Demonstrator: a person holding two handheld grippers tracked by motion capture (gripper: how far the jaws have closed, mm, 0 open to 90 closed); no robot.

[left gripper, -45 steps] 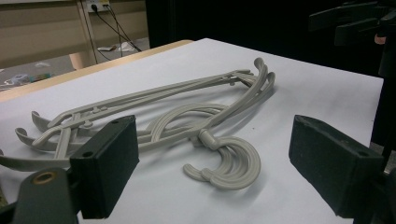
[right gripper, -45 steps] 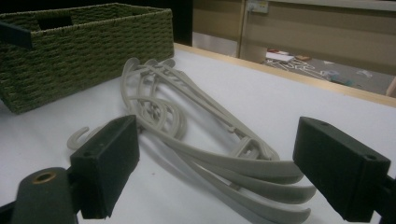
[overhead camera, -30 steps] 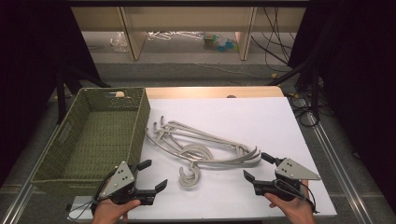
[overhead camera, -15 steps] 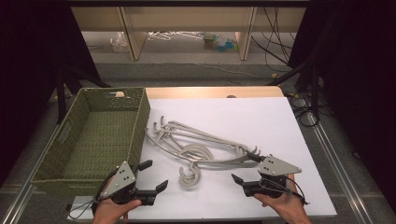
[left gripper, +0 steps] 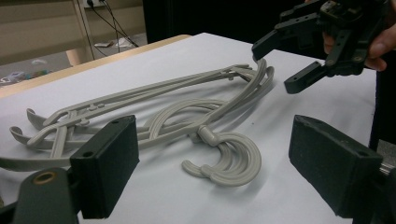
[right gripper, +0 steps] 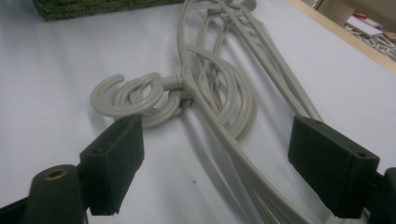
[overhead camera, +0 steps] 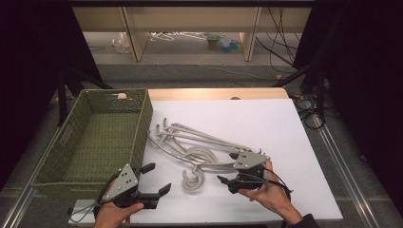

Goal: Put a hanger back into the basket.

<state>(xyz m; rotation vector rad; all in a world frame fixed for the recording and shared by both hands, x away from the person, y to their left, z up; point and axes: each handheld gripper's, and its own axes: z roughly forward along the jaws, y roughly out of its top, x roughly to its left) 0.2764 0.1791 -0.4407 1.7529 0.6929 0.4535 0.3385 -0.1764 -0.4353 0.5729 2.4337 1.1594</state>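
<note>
Both grippers, left (overhead camera: 153,181) and right (overhead camera: 230,169), gaped empty; the right had slid toward nine o'clock, reaching the hangers (overhead camera: 199,147).

High view: fixed above the near edge of the table (overhead camera: 285,123), facing forward and down, far enough to take in the whole top. Left gripper view: low, close over the table, looking past its own claw (left gripper: 212,154) across the hangers (left gripper: 187,116). Right gripper view: lower still, close against the hangers (right gripper: 219,93). All three views share the hangers (overhead camera: 199,149).
</note>
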